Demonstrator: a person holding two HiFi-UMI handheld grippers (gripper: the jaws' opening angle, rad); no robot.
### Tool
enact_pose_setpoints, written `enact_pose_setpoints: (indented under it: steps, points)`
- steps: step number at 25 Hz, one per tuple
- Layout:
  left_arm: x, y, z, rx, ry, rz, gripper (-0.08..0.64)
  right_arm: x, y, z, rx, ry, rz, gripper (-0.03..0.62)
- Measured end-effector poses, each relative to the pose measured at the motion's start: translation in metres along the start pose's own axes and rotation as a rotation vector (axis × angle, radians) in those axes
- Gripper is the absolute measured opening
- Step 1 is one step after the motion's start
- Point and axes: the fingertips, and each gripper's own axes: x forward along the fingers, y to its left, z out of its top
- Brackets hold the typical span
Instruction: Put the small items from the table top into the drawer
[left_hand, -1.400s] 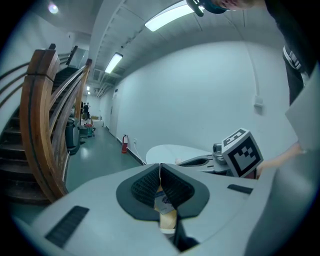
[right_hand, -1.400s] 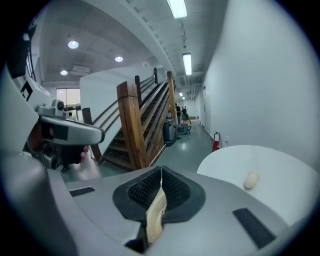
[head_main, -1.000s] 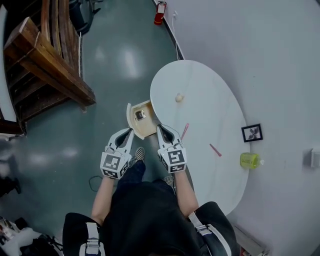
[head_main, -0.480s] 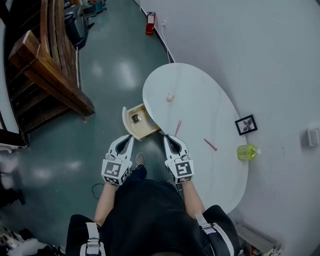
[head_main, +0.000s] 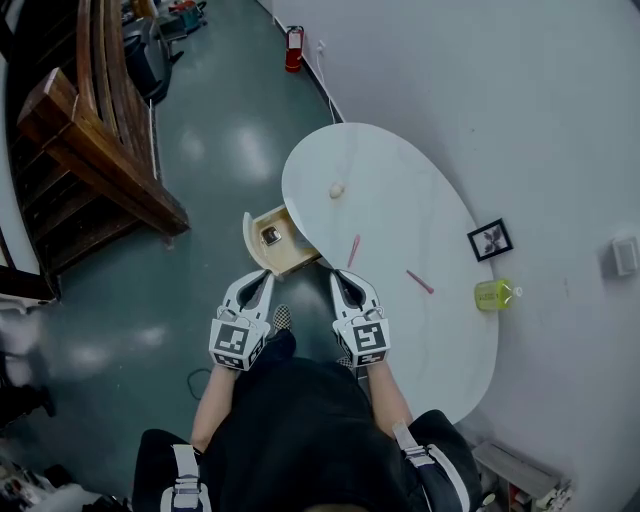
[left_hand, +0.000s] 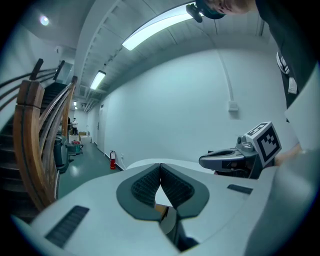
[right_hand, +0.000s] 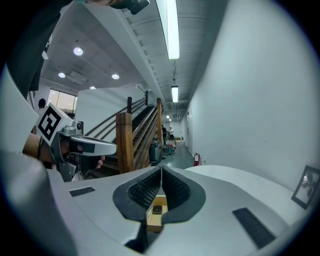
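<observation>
left gripper and right gripper, both pinched shut and empty, hover near the open drawer — pink sticks and a ball lie on the white table. shut jaws could flick a stick off.

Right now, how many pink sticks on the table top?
2. One pink stick lies at the table edge beside the open drawer; the second pink stick lies further right, toward the yellow bottle. The drawer's inside shows only partly.
</observation>
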Motion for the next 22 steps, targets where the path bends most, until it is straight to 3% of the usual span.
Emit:
enact_pose_setpoints:
  steps: [15, 22]
  points:
    - [0.027, 0.014, -0.004, -0.004, 0.014, -0.081, 0.020, 0.019, -0.010, -0.015, 0.037, 0.042, -0.077, 0.035]
    - [0.056, 0.035, 0.001, 0.012, 0.020, -0.169, 0.020, 0.046, -0.022, -0.012, 0.062, 0.053, -0.159, 0.035]
